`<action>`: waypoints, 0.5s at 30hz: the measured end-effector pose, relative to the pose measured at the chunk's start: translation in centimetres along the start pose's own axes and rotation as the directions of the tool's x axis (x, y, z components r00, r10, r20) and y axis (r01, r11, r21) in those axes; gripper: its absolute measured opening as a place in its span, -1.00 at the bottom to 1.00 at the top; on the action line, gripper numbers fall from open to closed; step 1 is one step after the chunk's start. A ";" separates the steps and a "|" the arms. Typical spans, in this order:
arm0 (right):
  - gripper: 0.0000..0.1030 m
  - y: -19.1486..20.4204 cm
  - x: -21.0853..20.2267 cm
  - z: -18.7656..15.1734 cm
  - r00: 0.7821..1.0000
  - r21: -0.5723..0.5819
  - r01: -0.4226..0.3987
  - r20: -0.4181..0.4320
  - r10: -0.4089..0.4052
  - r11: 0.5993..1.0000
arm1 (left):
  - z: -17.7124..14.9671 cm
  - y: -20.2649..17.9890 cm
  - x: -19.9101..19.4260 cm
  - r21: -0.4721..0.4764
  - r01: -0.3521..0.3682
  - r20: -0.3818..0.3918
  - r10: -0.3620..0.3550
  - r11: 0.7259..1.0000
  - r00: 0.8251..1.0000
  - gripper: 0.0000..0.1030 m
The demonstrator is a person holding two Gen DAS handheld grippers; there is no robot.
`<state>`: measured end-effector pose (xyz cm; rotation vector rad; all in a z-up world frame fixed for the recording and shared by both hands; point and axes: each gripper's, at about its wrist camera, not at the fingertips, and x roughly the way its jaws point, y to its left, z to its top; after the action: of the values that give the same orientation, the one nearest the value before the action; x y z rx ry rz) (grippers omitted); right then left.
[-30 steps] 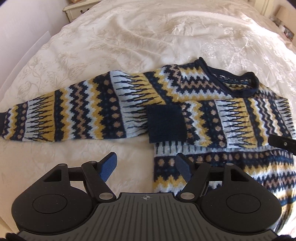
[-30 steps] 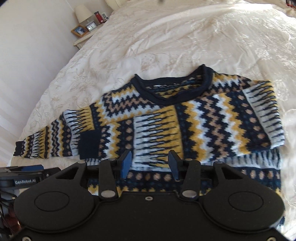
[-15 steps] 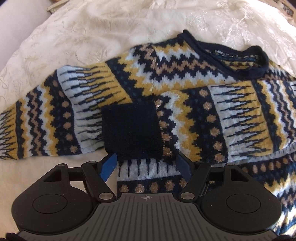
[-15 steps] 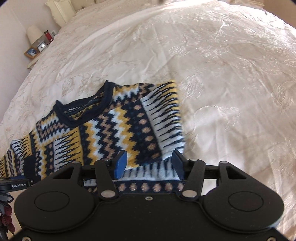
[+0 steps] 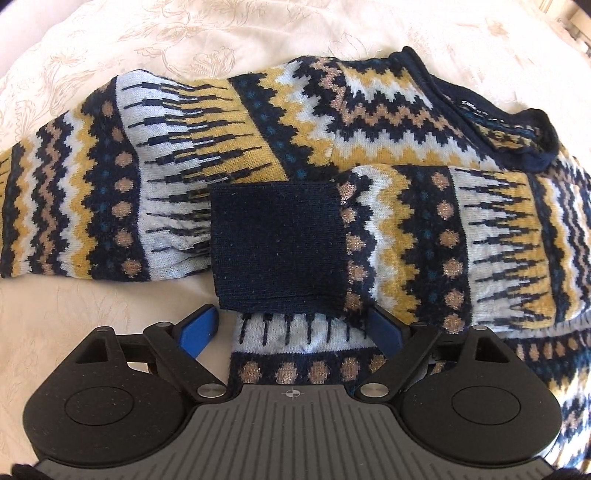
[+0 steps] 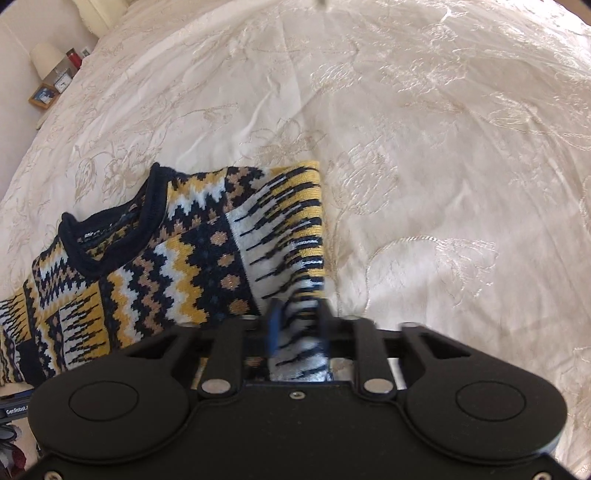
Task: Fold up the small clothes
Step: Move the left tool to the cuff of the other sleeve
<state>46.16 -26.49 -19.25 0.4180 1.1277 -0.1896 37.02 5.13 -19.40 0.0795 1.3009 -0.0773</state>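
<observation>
Left wrist view: left gripper (image 5: 291, 325) low over a patterned knit sweater (image 5: 295, 122) spread on a cream embroidered bedspread (image 5: 184, 33), jaws wide, blue pads on either side of the navy cuff (image 5: 277, 243) of a sleeve folded across the body.

Right wrist view: right gripper (image 6: 297, 328) with jaws narrow, clamped on the sweater's white-and-navy side edge (image 6: 299, 280); navy neckline (image 6: 110, 236) to the left, bedside lamp (image 6: 46, 59) and framed photo (image 6: 43, 95) far left.

Both tools were matte black with two round domed housings. The left gripper (image 5: 291, 326) had blue finger pads (image 5: 197, 326), silver pivot screws and a ribbed grey plate with a small crosshair mark. The right gripper (image 6: 298, 326) looked alike.
</observation>
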 end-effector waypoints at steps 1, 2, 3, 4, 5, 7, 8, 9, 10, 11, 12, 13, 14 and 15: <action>-0.75 0.3 -0.1 0.0 1.000 -0.030 0.017 0.002 -0.017 0.999 | 0.2 -0.2 0.0 0.000 -0.005 -0.004 0.005 1.000 1.000 0.70; -0.76 0.3 -0.3 0.0 0.999 -0.043 0.044 0.008 -0.044 0.998 | 0.4 -0.2 0.0 -0.001 -0.010 -0.006 0.010 1.000 1.000 0.70; -0.76 -0.1 -0.3 0.0 0.998 -0.027 0.063 0.009 -0.063 0.998 | 0.6 -0.4 0.0 -0.001 -0.013 -0.004 0.013 1.000 1.000 0.70; -0.77 -0.7 -0.1 -0.1 0.998 0.005 0.065 0.004 -0.065 0.998 | 1.0 -0.7 0.1 0.001 -0.017 0.000 0.017 1.000 1.000 0.70; -0.77 -1.3 0.1 -0.1 0.998 0.047 0.058 -0.005 -0.058 0.997 | 1.0 -0.7 0.0 0.005 -0.021 0.004 0.021 1.000 1.000 0.70; -0.75 -1.7 0.6 -0.1 0.999 0.084 0.047 -0.013 -0.047 0.995 | 1.0 -0.9 0.2 0.011 -0.027 0.010 0.027 1.000 1.000 0.71; -0.69 -1.6 0.6 -0.1 0.999 0.079 0.050 -0.014 -0.049 0.996 | 1.0 -1.0 0.3 0.012 -0.027 0.012 0.027 1.000 1.000 0.72; -0.61 -1.3 0.6 0.0 0.999 0.074 0.051 -0.010 -0.050 0.996 | 0.9 -1.2 0.4 0.011 -0.026 0.014 0.026 1.000 1.000 0.74; -0.50 -1.1 0.4 0.1 0.998 0.075 0.055 -0.001 -0.055 0.996 | 0.9 -1.0 0.5 0.008 -0.023 0.015 0.023 1.000 1.000 0.76; -0.43 -1.0 0.1 0.1 0.998 0.077 0.060 0.008 -0.060 0.995 | 0.8 -0.9 0.5 0.003 -0.023 0.015 0.023 1.000 1.000 0.84; -0.34 -0.8 -0.3 0.2 0.998 0.080 0.063 0.019 -0.065 0.995 | 0.7 -0.8 0.6 -0.003 -0.021 0.014 0.022 1.000 1.000 0.89; -0.12 -0.5 -0.9 0.3 0.997 0.082 0.069 0.036 -0.072 0.994 | 0.5 -0.8 1.0 -0.009 -0.014 0.017 0.014 1.000 1.000 0.90; 0.07 -0.3 -1.6 0.3 0.996 0.080 0.073 0.053 -0.078 0.994 | 0.3 -0.7 1.1 -0.013 -0.008 0.021 0.008 1.000 1.000 0.94; 0.13 0.1 -2.5 0.3 0.993 0.070 0.076 0.079 -0.082 0.995 | 0.2 -0.6 1.1 -0.014 -0.009 0.025 0.009 1.000 1.000 1.00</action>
<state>45.43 -26.65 -16.88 0.4214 1.0599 -0.3123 37.48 4.53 -20.44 0.0722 1.2758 -0.0616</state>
